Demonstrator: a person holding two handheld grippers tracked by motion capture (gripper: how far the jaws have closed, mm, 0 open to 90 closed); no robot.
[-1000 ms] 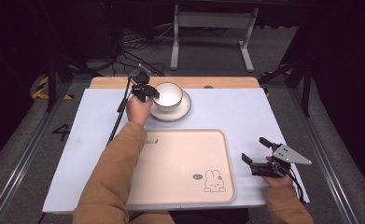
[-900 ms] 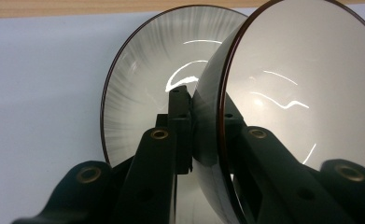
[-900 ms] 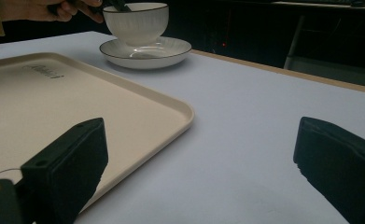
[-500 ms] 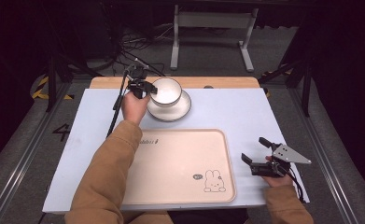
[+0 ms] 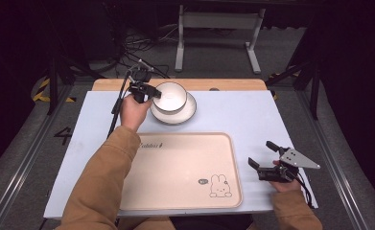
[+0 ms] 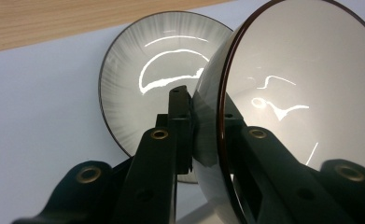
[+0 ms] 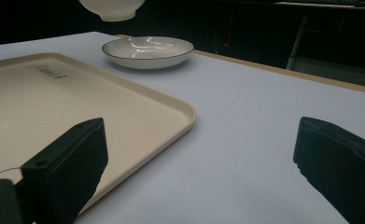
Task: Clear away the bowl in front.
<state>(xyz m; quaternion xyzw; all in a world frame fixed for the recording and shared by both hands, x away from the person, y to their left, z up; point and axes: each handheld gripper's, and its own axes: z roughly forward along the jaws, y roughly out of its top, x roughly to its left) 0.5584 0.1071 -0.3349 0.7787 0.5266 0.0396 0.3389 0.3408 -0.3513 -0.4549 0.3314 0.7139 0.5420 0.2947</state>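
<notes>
High view. The left gripper [image 5: 149, 92] clamps the near-left rim of a glossy white ceramic bowl with a thin dark rim [image 5: 170, 96], which hangs lifted above a shallow white ribbed ceramic plate with a dark edge [image 5: 187, 111] directly beneath it. The left forearm, in a tan sleeve [image 5: 109, 177], stretches far forward across the pale blue worktop [image 5: 233, 115], hand behind the gripper, wrist roughly level. Toward the person from that gripper lies a beige rectangular plastic tray with a rabbit print [image 5: 185, 172]. The right gripper [image 5: 263, 155] rests at the worktop's near right, just beside the tray's right edge, its two jaws spread wide with nothing between them.

Left gripper view. One jaw sits inside the bowl [image 6: 306, 79], the other outside; the wall is pinched thin between them, so the hold is on the rim alone. The plate [image 6: 143, 79] lies beyond and below the jaws, apart from the bowl. Judgement: a one-sided rim pinch on glazed ware can pivot or slip; keep the bowl level, move slowly, clear the plate's lip fully before travelling sideways, and avoid rolling the wrist.

Right gripper view. The right gripper's jaws stand wide apart, empty, low over the worktop [image 7: 245, 140]. Ahead to the left is the tray [image 7: 77, 107]; further off is the plate [image 7: 147, 51], with the bowl's underside [image 7: 111, 9] suspended above it, clearly not touching.
</notes>
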